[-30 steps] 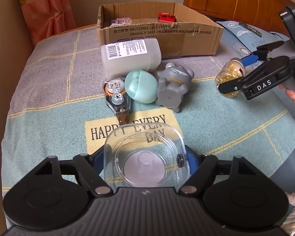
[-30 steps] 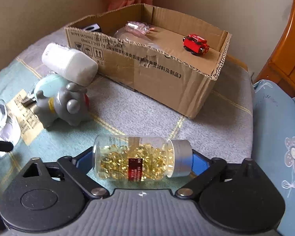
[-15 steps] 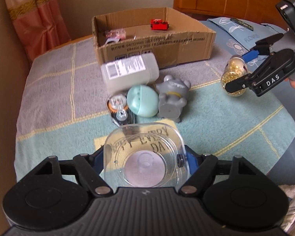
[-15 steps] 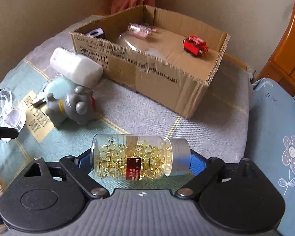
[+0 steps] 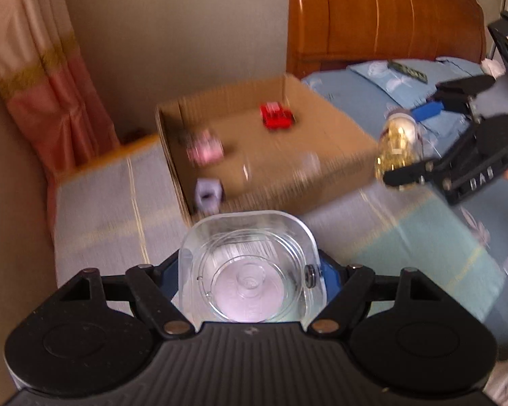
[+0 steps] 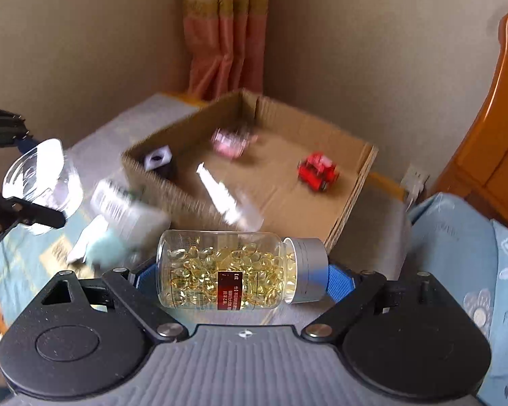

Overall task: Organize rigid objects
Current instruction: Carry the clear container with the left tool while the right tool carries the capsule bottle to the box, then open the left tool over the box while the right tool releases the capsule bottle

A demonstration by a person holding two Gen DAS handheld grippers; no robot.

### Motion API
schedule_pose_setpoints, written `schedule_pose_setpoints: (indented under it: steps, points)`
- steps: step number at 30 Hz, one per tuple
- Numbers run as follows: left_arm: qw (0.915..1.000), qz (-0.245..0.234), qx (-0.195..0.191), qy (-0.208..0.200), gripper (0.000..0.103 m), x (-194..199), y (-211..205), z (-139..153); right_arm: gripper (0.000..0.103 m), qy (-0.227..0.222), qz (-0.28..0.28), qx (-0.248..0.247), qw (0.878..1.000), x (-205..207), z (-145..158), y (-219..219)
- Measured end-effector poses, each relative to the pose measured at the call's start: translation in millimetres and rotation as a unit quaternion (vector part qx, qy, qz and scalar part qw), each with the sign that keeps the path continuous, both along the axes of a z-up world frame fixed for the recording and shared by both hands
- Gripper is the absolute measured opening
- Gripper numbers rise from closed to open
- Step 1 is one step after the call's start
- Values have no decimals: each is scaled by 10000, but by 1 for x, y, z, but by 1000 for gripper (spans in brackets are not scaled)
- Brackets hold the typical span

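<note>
Low in both frames, the left gripper (image 5: 250, 270) is pinching one clear plastic container (image 5: 250, 267); the right gripper (image 6: 233, 275) is clamping one capsule bottle (image 6: 237, 270), with one red toy car (image 6: 316, 171) lying in the cardboard box (image 6: 352, 199).

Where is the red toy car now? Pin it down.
The red toy car sits inside the cardboard box, near its far right corner in the right wrist view, apart from the pink item.

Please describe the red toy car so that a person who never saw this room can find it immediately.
Find the open cardboard box on the bed cover, near the curtain corner. The red toy car sits on the box floor toward its far right corner. It is the only bright red thing there; the pink item and the white cube lie farther left.
</note>
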State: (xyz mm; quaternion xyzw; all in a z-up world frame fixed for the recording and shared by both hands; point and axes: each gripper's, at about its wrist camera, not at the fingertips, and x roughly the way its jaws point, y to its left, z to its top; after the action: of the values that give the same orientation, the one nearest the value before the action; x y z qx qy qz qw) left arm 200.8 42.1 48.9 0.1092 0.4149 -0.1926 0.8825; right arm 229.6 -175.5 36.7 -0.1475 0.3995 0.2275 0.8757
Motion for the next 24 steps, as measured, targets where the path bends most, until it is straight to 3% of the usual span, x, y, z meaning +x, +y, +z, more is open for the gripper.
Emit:
schedule_pose_setpoints:
  steps: [8, 15, 18, 24]
  points:
    - [9999, 16, 12, -164, 77, 88, -17, 18, 96, -118, -281, 231, 9993, 55, 11, 5]
    - [9997, 96, 187, -109, 77, 155, -30, 10, 96, -62, -509, 294, 9983, 99, -3, 7]
    - [9997, 91, 215, -92, 77, 173, -37, 4, 103, -76, -586, 417, 9974, 109, -7, 6]
    - [9996, 42, 272, 12, 77, 203, -52, -8, 103, -148, -703, 561, 9958, 105, -10, -1]
